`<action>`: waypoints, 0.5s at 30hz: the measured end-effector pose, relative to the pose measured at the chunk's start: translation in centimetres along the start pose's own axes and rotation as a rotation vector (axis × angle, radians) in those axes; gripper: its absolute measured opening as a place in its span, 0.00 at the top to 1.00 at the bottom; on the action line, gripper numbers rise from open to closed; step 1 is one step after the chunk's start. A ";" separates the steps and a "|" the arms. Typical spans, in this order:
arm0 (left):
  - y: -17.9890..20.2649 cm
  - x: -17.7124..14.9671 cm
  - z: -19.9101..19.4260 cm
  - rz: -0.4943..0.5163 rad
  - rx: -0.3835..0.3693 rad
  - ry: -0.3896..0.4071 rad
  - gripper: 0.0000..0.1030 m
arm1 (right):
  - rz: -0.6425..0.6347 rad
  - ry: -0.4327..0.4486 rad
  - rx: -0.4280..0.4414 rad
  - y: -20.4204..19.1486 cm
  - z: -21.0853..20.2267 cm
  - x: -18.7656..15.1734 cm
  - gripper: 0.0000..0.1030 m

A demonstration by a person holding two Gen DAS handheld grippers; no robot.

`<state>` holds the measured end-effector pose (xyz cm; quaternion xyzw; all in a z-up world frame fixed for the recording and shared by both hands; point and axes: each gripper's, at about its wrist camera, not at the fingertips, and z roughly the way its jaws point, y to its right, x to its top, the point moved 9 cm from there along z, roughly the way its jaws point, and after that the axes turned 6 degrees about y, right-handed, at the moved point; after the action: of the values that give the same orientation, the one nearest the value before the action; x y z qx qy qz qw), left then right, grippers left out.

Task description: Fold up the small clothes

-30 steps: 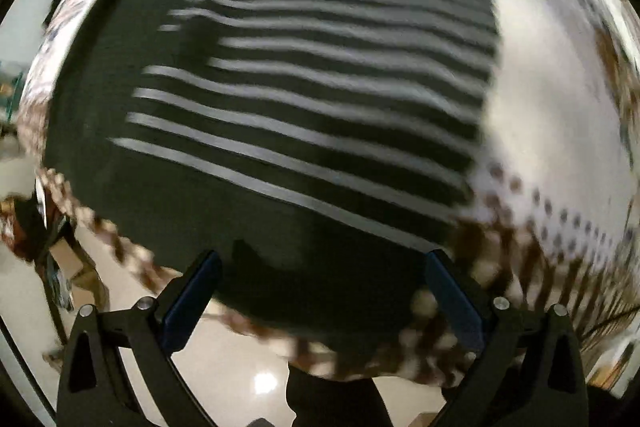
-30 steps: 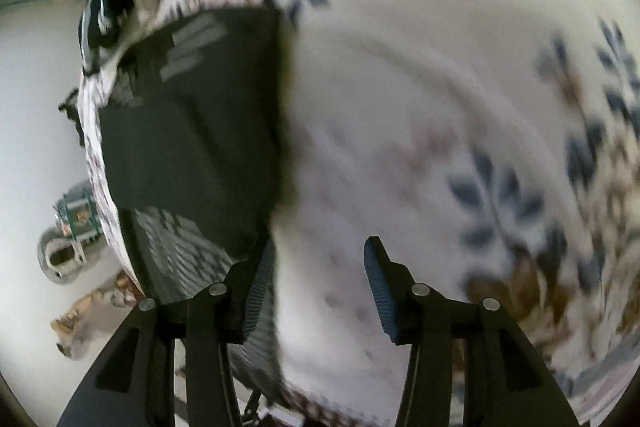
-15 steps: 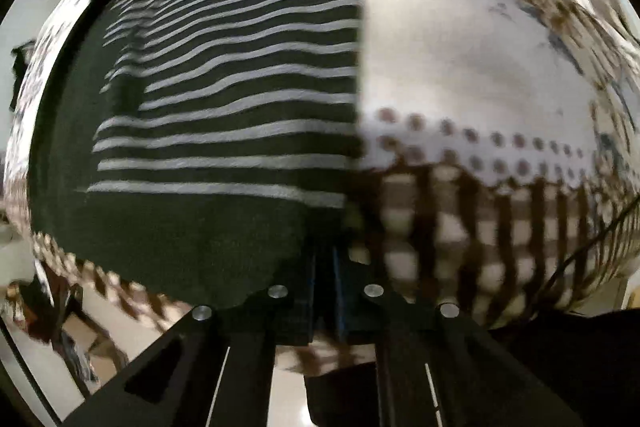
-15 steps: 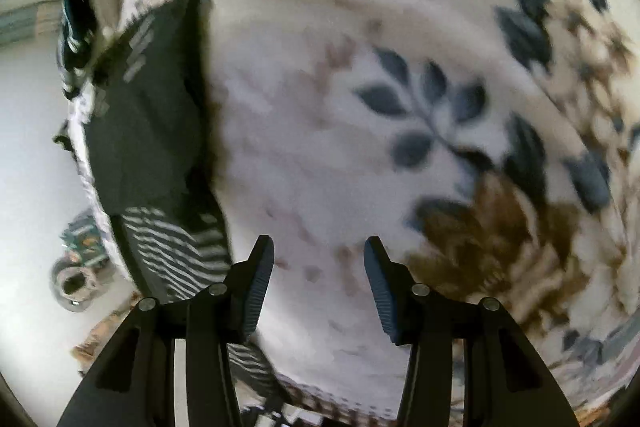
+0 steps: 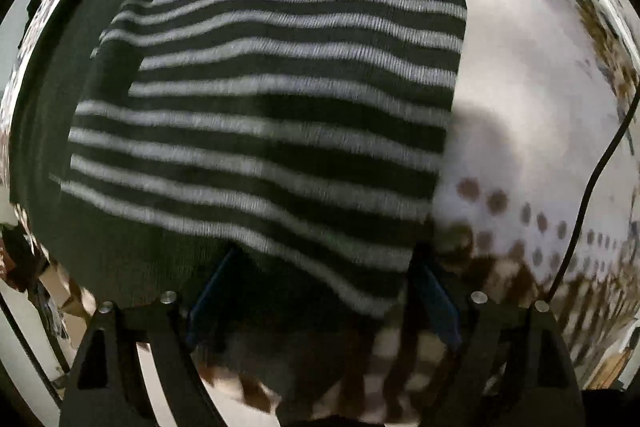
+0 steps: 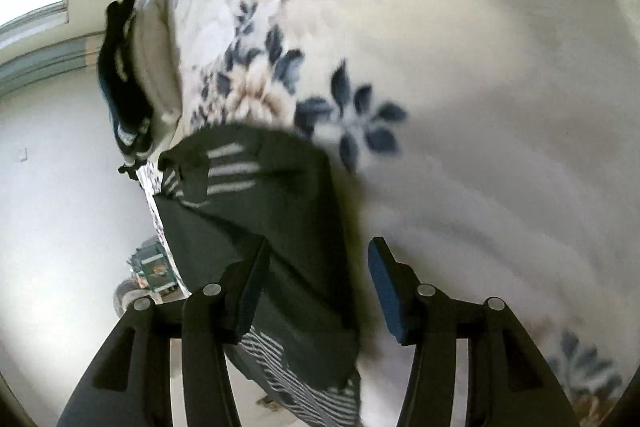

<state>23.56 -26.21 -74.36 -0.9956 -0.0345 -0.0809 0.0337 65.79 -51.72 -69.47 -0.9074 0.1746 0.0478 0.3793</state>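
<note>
Striped top (image 5: pixel 264 115) lying on a floral blanket (image 6: pixel 460 75).
Left gripper (image 5: pixel 320 291) opening over its hem; right gripper (image 6: pixel 316 287) opening, straddling its edge, unpinched.

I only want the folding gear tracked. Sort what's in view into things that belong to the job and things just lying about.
Job:
striped garment, spread flat
left gripper, jaws opening over its near edge
right gripper, jaws opening astride its edge

Lying about:
floral cloth underneath
black cable
dark bundle at the cloth's far edge
</note>
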 end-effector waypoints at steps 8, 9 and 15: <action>-1.6 3.4 -3.4 0.009 -0.060 0.083 0.94 | -0.022 -0.021 0.004 -1.6 3.6 0.6 0.91; -2.2 3.7 -3.9 0.003 -0.069 0.086 0.95 | -0.059 -0.004 -0.021 -2.2 3.5 0.6 0.91; -7.6 6.4 -10.4 -0.069 -0.113 0.170 0.96 | -0.137 0.037 -0.087 -7.0 1.5 -0.4 0.92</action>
<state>27.64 -18.97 -62.57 -0.9836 -0.0612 -0.1679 -0.0223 67.93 -46.01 -65.72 -0.9335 0.1165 0.0126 0.3388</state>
